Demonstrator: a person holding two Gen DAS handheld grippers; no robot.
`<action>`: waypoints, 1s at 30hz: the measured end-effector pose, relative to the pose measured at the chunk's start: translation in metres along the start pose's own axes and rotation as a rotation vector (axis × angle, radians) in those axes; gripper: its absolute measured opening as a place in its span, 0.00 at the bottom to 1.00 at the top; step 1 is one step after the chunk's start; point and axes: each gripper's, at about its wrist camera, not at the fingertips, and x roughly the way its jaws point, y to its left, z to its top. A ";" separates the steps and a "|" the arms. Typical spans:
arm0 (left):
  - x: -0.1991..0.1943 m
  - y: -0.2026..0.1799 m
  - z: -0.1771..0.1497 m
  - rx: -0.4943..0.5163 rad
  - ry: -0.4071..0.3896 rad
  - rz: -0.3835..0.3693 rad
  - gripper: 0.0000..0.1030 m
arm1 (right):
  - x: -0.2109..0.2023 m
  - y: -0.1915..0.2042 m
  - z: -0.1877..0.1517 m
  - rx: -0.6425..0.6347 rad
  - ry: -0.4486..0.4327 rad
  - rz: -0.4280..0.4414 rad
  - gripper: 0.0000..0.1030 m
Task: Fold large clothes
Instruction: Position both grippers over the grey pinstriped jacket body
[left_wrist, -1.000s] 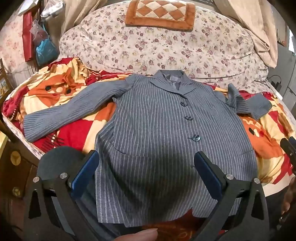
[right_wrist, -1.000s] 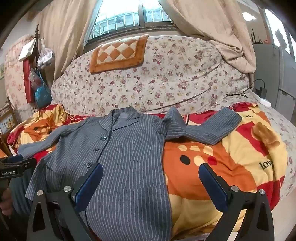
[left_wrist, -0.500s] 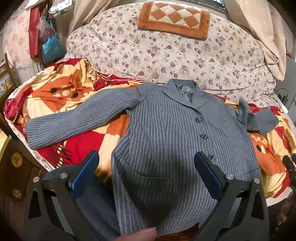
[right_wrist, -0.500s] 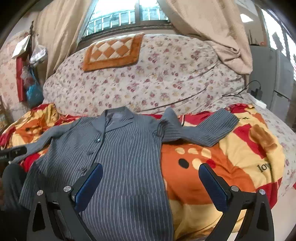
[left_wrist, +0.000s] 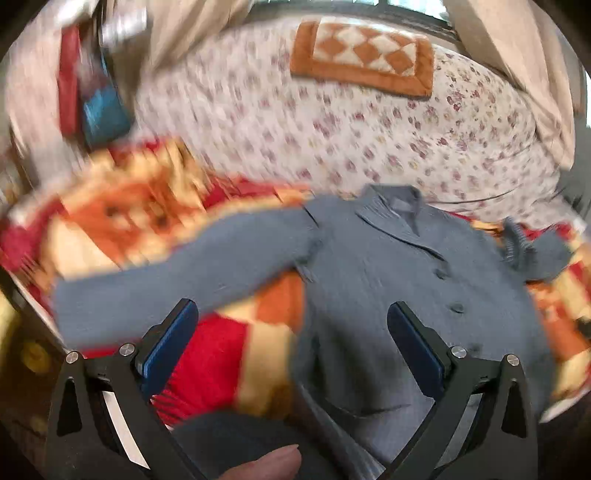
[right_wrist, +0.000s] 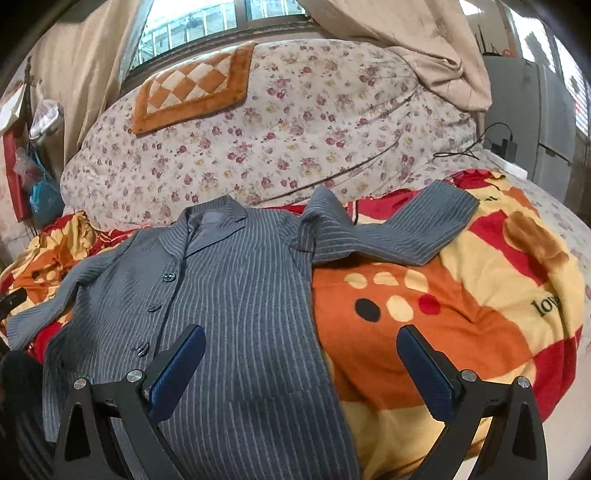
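Note:
A grey pinstriped jacket (right_wrist: 236, 295) lies face up and buttoned on a red, orange and yellow blanket (right_wrist: 461, 295). It also shows in the blurred left wrist view (left_wrist: 388, 288). Its left sleeve (left_wrist: 166, 291) stretches out sideways; its right sleeve (right_wrist: 399, 236) is spread out toward the right. My left gripper (left_wrist: 291, 332) is open and empty, above the blanket between the left sleeve and the jacket's body. My right gripper (right_wrist: 301, 354) is open and empty, above the jacket's right edge near the hem.
A big floral duvet heap (right_wrist: 277, 129) fills the back of the bed, with an orange checked cushion (right_wrist: 195, 88) on top. Bags (right_wrist: 40, 184) hang at the left. A charger and cable (right_wrist: 498, 147) lie at the far right. The bed's front edge is below the grippers.
The left gripper has swung left fast, so its view is blurred and now centres on the left sleeve side. The right gripper has moved slightly closer to the jacket. The jacket has not moved.

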 end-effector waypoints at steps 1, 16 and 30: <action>0.004 0.004 0.002 -0.026 0.011 -0.022 1.00 | 0.002 0.002 0.000 -0.011 0.004 -0.009 1.00; 0.036 0.017 -0.005 0.001 0.086 0.001 1.00 | 0.036 0.021 0.008 -0.050 0.060 -0.024 0.99; 0.049 0.009 -0.003 -0.001 0.091 -0.030 0.99 | 0.047 0.024 0.008 -0.039 0.090 -0.031 0.99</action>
